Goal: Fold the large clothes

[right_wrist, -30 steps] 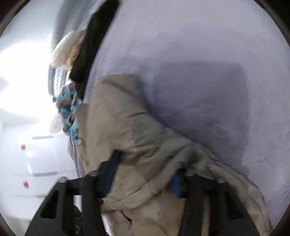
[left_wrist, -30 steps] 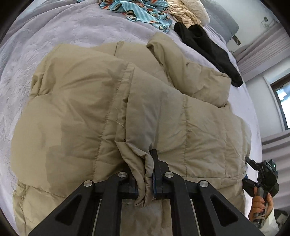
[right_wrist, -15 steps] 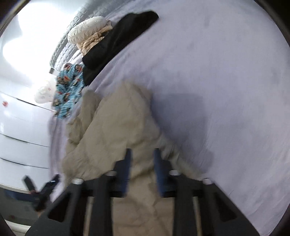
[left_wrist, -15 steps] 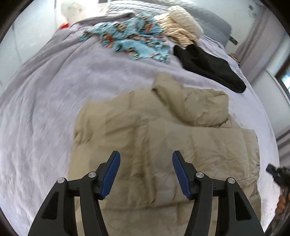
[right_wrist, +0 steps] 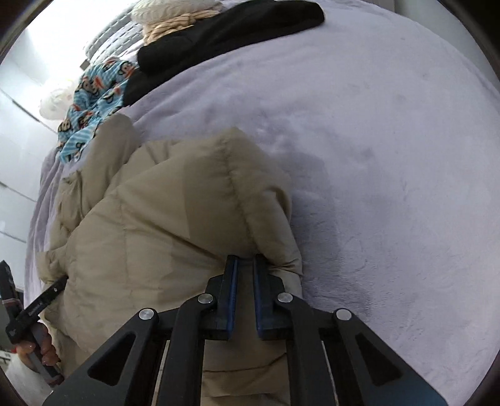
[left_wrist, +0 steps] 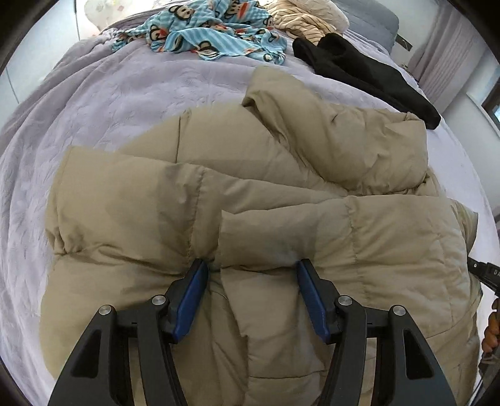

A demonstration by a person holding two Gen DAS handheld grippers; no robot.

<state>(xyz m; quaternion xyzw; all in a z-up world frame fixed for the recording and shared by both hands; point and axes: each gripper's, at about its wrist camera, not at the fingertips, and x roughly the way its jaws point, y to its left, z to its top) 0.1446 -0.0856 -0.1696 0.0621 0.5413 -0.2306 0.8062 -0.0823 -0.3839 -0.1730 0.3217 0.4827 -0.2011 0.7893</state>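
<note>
On the lilac bed, the tan puffer jacket lies half-folded. The left claw hovers over it, spread and empty; the right claw, just closing, pinches its edge. Next, I judge: fold that side across.

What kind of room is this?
Most likely a bedroom: a lilac bedspread covers a bed, pillows lie at its head, and clothes are spread on it, including a tan puffer jacket.

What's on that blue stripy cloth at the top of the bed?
Cartoon monkey faces on the blue striped cloth, with red-orange bits. Clearest in the left wrist view.
</note>
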